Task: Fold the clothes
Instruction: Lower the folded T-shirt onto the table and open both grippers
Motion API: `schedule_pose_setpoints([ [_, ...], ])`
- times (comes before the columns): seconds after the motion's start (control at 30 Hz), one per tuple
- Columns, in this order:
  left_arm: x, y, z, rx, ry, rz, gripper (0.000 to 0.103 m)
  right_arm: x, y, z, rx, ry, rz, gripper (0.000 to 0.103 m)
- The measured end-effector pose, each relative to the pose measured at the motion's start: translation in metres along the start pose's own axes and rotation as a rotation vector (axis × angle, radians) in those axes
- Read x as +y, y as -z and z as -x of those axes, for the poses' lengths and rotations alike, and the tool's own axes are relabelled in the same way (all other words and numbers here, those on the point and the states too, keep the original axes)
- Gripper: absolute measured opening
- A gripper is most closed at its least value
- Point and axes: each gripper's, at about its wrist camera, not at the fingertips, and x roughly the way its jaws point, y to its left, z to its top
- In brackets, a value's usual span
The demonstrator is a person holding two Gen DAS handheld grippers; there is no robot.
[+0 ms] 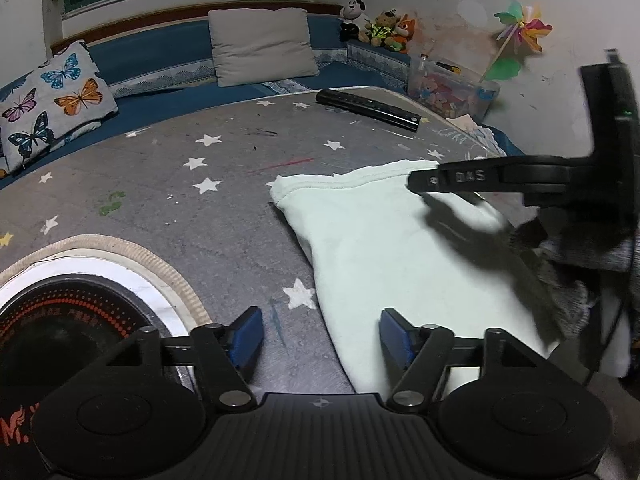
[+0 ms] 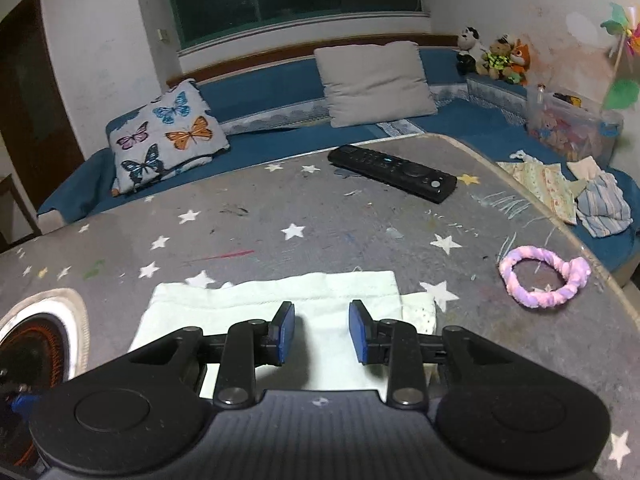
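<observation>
A pale green garment lies folded flat on the grey star-patterned table. My left gripper is open wide at the garment's near left edge, one blue pad over bare table and the other over the cloth, with nothing pinched. From the right, my right gripper reaches over the garment's far edge. In the right wrist view the right gripper hovers above the garment, its jaws partly apart with flat cloth showing in the gap.
A black remote lies at the table's far side. An induction cooker sits at the near left, and a pink braided ring lies to the right. Loose clothes rest on the blue sofa beyond the table's right edge.
</observation>
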Motion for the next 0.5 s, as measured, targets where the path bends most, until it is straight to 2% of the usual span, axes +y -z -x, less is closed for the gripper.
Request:
schedule_pose_setpoints([
  [0.13,-0.001,0.004,0.007,-0.009,-0.007,-0.001,0.075,0.008,0.008,0.017,0.008,-0.013,0.045,0.03],
  [0.23,-0.003,0.007,0.013,-0.016,-0.012,-0.003,0.079,0.016,0.018,0.029,0.01,-0.005,0.093,0.036],
  [0.5,-0.008,0.019,0.035,-0.048,-0.026,-0.011,0.088,0.031,0.048,0.064,0.016,-0.011,0.167,0.04],
])
